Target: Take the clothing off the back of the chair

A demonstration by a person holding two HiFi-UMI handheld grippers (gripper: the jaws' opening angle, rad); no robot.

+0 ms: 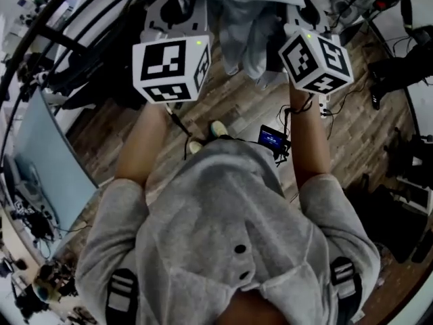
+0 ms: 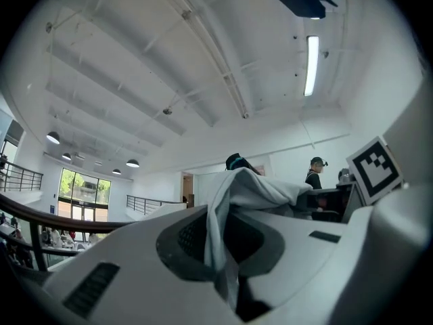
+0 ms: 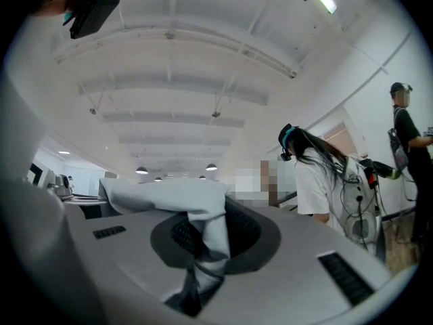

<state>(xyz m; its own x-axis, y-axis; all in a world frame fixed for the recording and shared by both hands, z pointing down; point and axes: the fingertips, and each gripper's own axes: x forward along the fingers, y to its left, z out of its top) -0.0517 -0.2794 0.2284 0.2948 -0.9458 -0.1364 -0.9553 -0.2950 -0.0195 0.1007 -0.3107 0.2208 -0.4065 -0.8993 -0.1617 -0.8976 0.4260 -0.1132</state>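
A pale white garment (image 1: 243, 39) hangs over the wooden floor at the top of the head view, stretched between my two grippers. My left gripper (image 1: 183, 9), beyond its marker cube (image 1: 170, 68), is shut on one edge of it. My right gripper (image 1: 298, 12), beyond its own cube (image 1: 316, 61), is shut on the other edge. In the left gripper view a fold of the garment (image 2: 250, 191) rises out of the closed left gripper (image 2: 226, 249). The right gripper view shows the garment (image 3: 169, 195) pinched the same way in the right gripper (image 3: 203, 249). No chair is clearly in view.
A small device with a lit screen (image 1: 272, 138) dangles on cables at my chest. A grey-blue panel (image 1: 47, 161) stands at the left, dark equipment (image 1: 406, 66) at the right. People stand nearby: a person (image 3: 325, 175) close by, another person (image 3: 406, 120) further right.
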